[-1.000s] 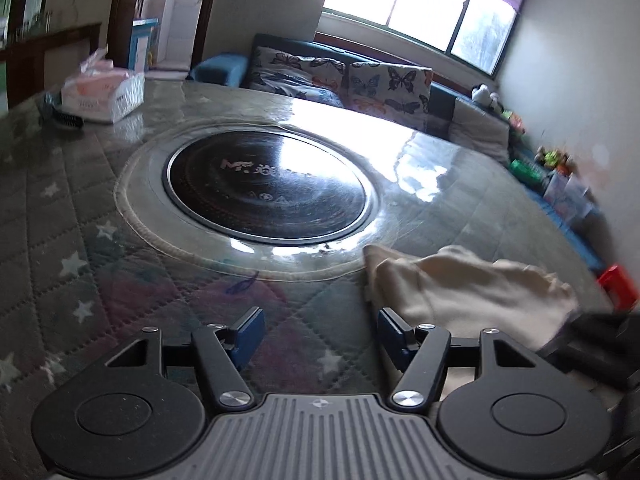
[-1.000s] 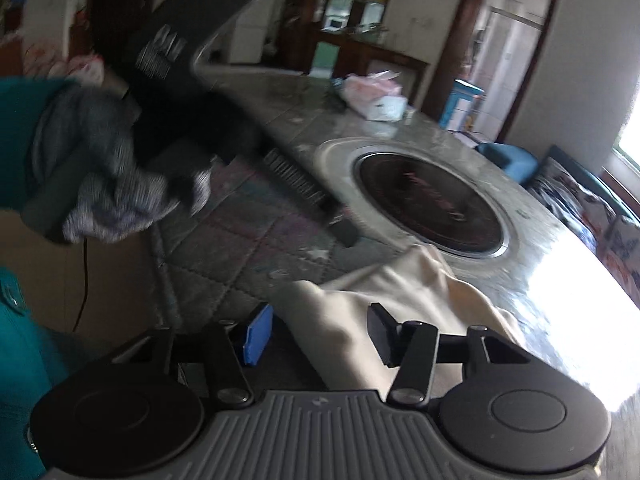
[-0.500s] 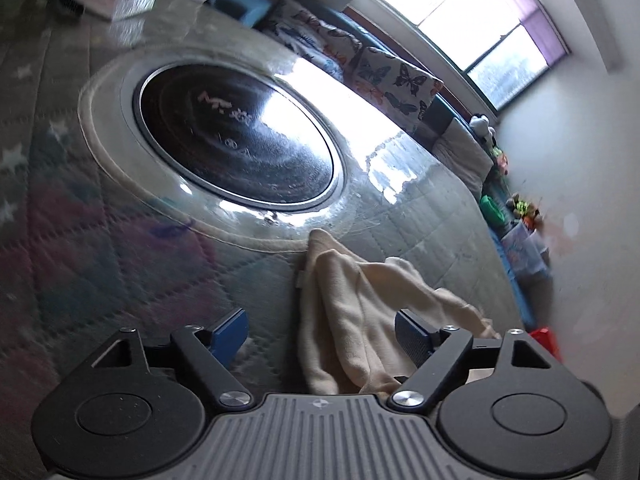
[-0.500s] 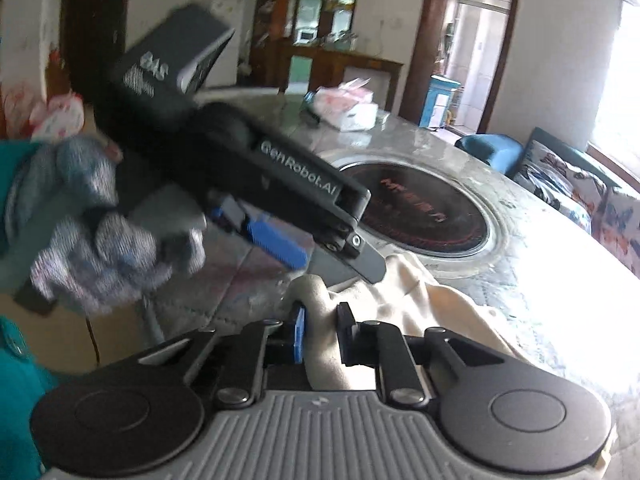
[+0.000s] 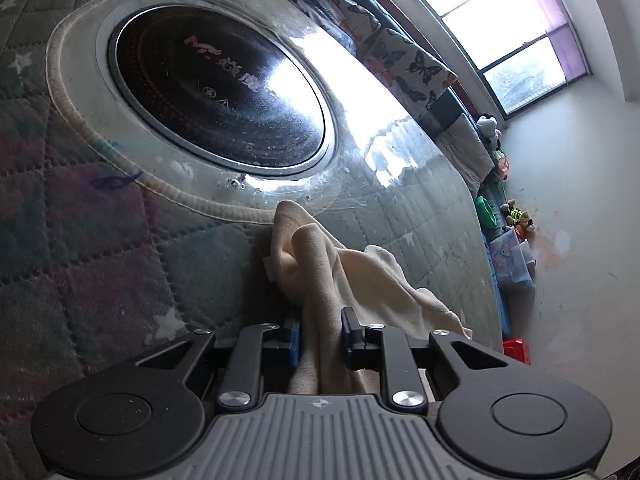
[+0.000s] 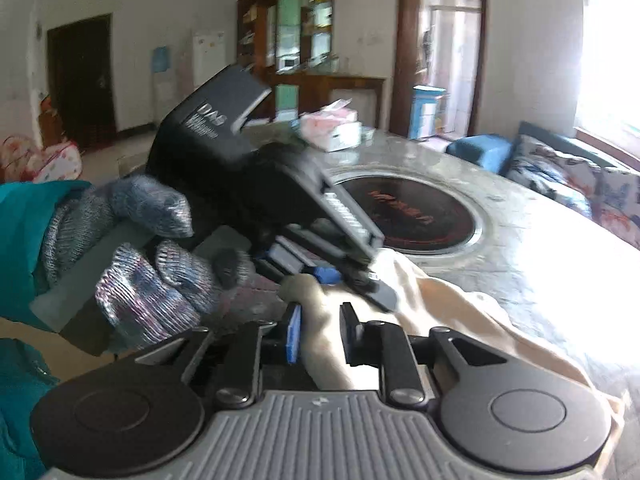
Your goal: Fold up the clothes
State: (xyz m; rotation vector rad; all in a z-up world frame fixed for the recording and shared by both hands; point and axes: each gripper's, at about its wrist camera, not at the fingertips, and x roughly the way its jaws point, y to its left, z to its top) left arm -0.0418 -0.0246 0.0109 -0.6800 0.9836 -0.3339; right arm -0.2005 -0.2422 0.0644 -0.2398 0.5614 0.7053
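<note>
**Both grippers pinch the cream cloth near the hotplate ring**

The cream cloth lies bunched on the quilted table cover, its far tip rising to a rounded peak that just touches the pale ring around the round black hotplate. From that peak it spreads back toward the grippers and off to the right, where one loose edge ends in a point over the table's glossy surface.

The left gripper has just been closing, and its fingers now clamp a gathered fold of the cloth between the blue pad and the black one. The right gripper grips another fold of the same cloth; its jaws have eased apart a little in the last moment, yet the pads are pressed against the fabric. In the right wrist view the left gripper sits just ahead and to the left, very close, held by a hand in a speckled knit glove with a teal sleeve behind it.

To the left of the cloth the table cover is bare. Beyond the hotplate a tissue pack sits near the far rim, well apart from the cloth. To the right the table curves to its edge, with a butterfly-print sofa and a window behind it.
</note>
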